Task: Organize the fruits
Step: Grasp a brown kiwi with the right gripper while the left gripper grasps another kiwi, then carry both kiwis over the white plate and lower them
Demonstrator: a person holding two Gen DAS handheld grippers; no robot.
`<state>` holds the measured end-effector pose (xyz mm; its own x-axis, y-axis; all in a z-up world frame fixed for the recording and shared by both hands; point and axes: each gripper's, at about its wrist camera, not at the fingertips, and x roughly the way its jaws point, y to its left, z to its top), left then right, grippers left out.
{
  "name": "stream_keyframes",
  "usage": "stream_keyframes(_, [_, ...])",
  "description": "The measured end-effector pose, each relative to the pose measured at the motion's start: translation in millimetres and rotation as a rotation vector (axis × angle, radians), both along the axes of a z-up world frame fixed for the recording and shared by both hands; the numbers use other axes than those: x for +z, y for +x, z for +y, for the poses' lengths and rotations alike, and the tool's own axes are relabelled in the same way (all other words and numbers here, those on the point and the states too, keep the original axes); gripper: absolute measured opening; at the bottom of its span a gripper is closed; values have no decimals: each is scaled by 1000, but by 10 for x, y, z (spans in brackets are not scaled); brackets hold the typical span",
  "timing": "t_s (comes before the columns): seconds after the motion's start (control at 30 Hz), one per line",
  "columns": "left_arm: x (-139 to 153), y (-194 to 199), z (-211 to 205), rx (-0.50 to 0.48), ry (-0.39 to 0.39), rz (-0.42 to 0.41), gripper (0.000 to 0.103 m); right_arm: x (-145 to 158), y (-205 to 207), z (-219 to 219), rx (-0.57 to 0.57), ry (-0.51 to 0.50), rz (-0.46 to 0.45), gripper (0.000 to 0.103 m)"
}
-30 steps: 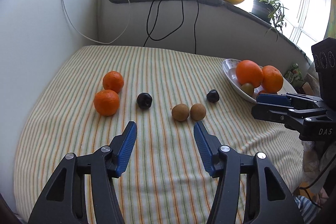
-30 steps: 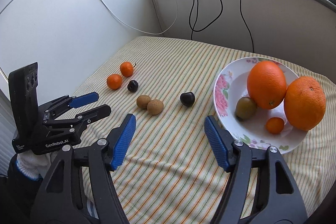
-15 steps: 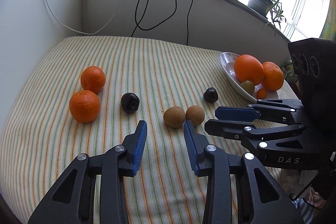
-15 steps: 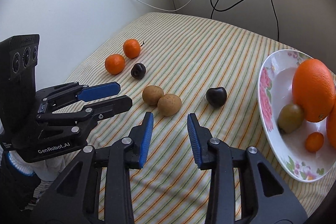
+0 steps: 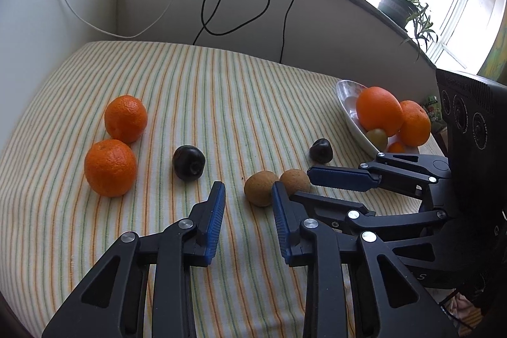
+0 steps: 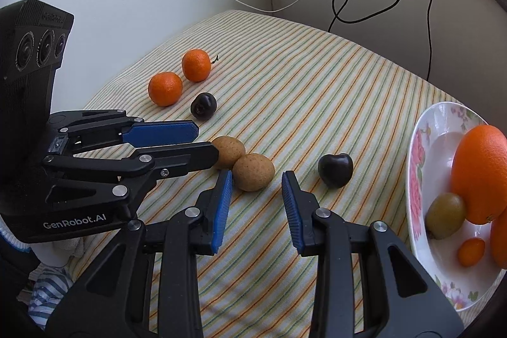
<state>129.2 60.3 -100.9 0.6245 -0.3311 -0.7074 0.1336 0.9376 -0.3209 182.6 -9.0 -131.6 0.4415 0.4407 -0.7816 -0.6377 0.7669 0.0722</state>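
Both grippers have been brought down to the two brown fruits [image 6: 242,162]; the right gripper [image 6: 256,182] and left gripper [image 5: 247,195] are spread, empty, ready for plate [image 6: 421,154] transfer.

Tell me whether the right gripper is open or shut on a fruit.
Open. The right gripper holds nothing: its blue pads stand apart, with a brown fruit lying on the striped cloth just ahead of the gap.

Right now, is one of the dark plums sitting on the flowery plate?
No, both dark plums lie on the striped cloth, while the flowery plate holds only oranges and smaller fruit.
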Motion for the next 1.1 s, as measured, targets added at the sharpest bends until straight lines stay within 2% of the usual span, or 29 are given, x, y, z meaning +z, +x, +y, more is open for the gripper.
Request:
stream_keyframes(0.3, [11, 9, -28, -14, -7, 10, 27, -39, 11, 60, 35, -2, 6, 34])
stream_keyframes(0.4, [24, 33, -74, -24, -5, 9, 27, -33, 3, 54, 27, -3, 3, 30])
stream_keyframes(0.53, [15, 66, -136, -35, 10, 12, 27, -10, -39, -22, 11, -1, 5, 30])
stream_keyframes(0.83, [-75, 140, -239, -17, 107, 27, 25, 41, -92, -203, -26, 39, 15, 30])
stream_keyframes(1.1, [-28, 101, -281, -7, 113, 5, 25, 122, -168, -280, -39, 71, 2, 30])
